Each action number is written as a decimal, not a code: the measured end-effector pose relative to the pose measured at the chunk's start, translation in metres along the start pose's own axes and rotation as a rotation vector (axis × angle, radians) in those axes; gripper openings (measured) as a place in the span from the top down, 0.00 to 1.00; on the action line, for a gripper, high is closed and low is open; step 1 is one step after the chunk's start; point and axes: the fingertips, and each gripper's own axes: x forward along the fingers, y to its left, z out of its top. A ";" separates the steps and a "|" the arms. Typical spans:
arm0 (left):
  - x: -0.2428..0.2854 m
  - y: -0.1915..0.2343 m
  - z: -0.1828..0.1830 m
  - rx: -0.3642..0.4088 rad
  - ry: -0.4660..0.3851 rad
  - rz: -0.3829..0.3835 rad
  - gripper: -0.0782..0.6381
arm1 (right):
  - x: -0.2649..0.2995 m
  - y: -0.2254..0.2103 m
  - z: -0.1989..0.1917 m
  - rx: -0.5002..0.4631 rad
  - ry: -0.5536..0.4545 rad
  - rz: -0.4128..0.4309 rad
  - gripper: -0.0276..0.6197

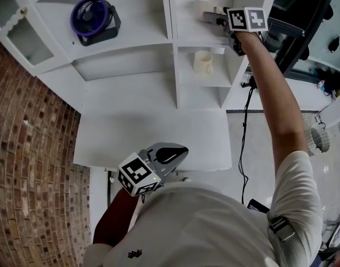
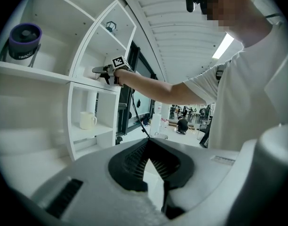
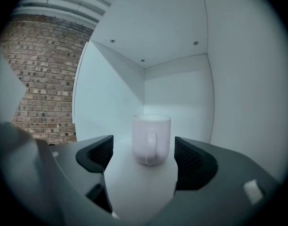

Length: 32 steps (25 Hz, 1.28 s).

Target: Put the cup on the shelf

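Head view: my R gripper (image 1: 213, 16) reaches, arm outstretched, into the upper-right compartment of the white shelf (image 1: 173, 49), at the cup (image 1: 204, 4). From this angle I can't tell whether the jaws touch it. A second cup (image 1: 203, 62) stands in the compartment directly below, and a purple fan (image 1: 92, 16) sits in a compartment to the left. My L gripper (image 1: 180, 151) is low, close to my torso, over the white table (image 1: 153, 129), well apart from the shelf. Brick wall (image 1: 31, 149) at left.

Right gripper view: settles what the head view leaves open. R gripper (image 3: 143, 150) has its jaws spread wide and holds nothing. The cup (image 3: 151, 139) stands upright on the compartment floor, framed betw. the two pads, handle toward the camera, w/ a gap on each side, i.e. no contact.

Left gripper view: L gripper (image 2: 148, 149) jaws meet tip to tip, nothing betw. them. Only this view shows the shelf side-on: R gripper (image 2: 102, 70) at the upper level, second cup (image 2: 87, 120) one level down, fan (image 2: 24, 39) far left.
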 end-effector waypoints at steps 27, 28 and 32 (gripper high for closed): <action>-0.092 -0.044 -0.045 0.014 0.003 -0.082 0.88 | -0.092 0.066 -0.068 -0.007 -0.032 -0.211 0.94; -0.096 -0.046 -0.046 0.010 0.000 -0.083 0.88 | -0.094 0.073 -0.072 -0.012 -0.027 -0.210 0.94; -0.115 -0.049 -0.054 0.002 0.001 -0.083 0.88 | -0.100 0.102 -0.088 -0.010 -0.021 -0.194 0.94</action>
